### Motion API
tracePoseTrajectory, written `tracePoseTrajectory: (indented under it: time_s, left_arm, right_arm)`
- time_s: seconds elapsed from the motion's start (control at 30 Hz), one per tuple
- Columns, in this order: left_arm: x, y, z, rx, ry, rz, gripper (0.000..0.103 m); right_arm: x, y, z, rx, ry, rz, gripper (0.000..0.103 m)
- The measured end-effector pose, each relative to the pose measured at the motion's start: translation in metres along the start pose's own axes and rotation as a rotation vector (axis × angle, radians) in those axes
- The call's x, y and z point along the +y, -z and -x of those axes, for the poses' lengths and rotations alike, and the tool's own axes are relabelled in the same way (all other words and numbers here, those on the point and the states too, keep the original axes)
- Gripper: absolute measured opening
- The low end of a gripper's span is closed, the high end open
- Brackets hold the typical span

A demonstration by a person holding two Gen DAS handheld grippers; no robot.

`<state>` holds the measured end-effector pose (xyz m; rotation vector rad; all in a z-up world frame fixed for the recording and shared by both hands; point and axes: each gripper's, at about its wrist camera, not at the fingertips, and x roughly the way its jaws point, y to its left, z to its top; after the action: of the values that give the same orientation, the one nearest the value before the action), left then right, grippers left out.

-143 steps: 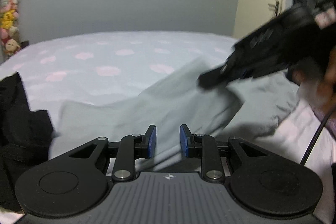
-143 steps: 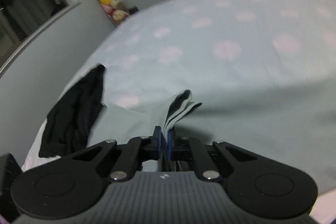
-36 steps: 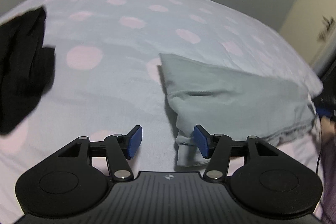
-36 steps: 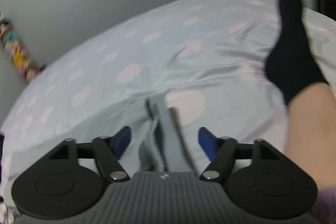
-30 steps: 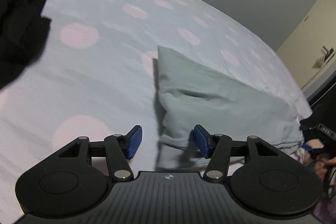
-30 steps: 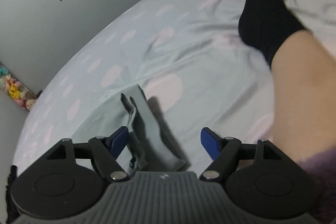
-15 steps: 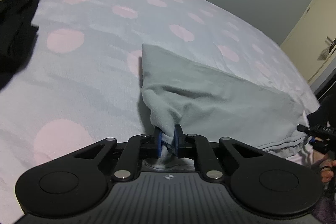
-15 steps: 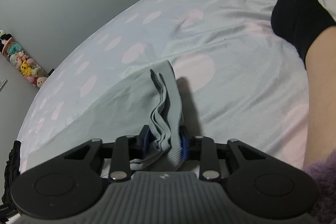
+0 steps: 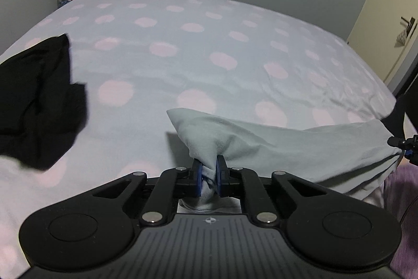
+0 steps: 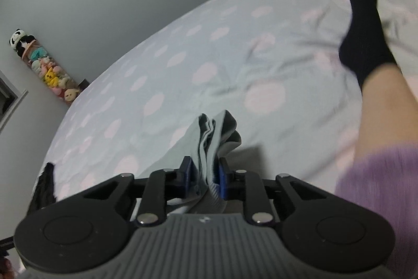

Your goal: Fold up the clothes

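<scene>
Polka-dot bedsheet (image 9: pixel 209 49) beneath; my left gripper (image 9: pixel 209 175) and right gripper (image 10: pixel 204 175), just closed, clench the limp grey garment (image 9: pixel 287 145) at opposite ends.

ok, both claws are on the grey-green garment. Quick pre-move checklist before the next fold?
1. Left claw grip: ok. Its jaws have just closed and pinch a bunched corner of the pale grey-green cotton garment.
2. Right claw grip: ok. Its jaws have just been closing and clamp several stacked layers of the other end.
3. Span between the claws: ok, cloth hangs in a shallow sag, not twisted.
4. Landing area on the pink-dotted pale blue bedsheet: ok, bare ahead.
5. Crumpled black garment: ok, lies apart at the left.
6. Person's leg in a black sock: not ok, rests on the bed near the right side.
</scene>
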<state>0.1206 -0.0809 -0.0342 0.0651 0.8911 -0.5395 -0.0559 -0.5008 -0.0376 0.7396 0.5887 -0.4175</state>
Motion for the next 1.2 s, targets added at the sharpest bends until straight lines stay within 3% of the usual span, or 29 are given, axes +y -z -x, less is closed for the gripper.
tracePoseTrajectory:
  time_s: [0.2,0.33,0.4,0.53,0.6,0.67,0.77,0.83,0.9,1.07,1.2]
  left_arm:
    - [0.006,0.039,-0.003,0.092,-0.043,-0.010,0.009]
    - [0.004,0.050,-0.022,0.125,-0.084,0.005,0.011]
    - [0.006,0.053,-0.028,0.133,-0.094,0.036,0.013]
    - [0.012,0.061,-0.019,0.081,-0.111,0.075,0.024]
    - [0.012,0.064,-0.008,0.020,-0.139,0.082,0.026]
    - [0.011,0.063,0.000,-0.043,-0.144,0.097,0.026]
    - [0.006,0.060,0.003,-0.134,-0.103,0.081,0.026]
    - [0.002,0.058,-0.001,-0.164,-0.117,0.050,0.026]
    - [0.003,0.059,-0.009,-0.140,-0.149,0.042,0.026]
    - [0.019,0.065,-0.006,-0.062,-0.175,0.052,0.026]
    - [0.024,0.060,0.008,-0.009,-0.145,-0.075,0.018]
  right_arm:
    - [0.000,0.054,0.003,0.060,0.068,0.036,0.022]
    - [-0.006,0.065,-0.009,0.088,0.105,0.044,0.023]
    - [-0.010,0.066,-0.014,0.097,0.118,0.038,0.031]
    - [-0.013,0.067,-0.008,0.050,0.131,0.038,0.039]
    - [-0.016,0.066,-0.002,0.020,0.097,0.014,0.054]
    - [-0.020,0.065,0.002,-0.009,0.064,-0.010,0.062]
    - [-0.022,0.065,-0.004,-0.008,0.054,-0.041,0.061]
    - [-0.015,0.068,-0.006,-0.037,0.077,-0.002,0.051]
    - [-0.005,0.072,-0.007,-0.075,0.095,0.064,0.042]
    - [0.025,0.083,-0.003,-0.101,0.059,0.258,0.039]
    - [0.054,0.096,-0.004,-0.062,0.029,0.405,0.039]
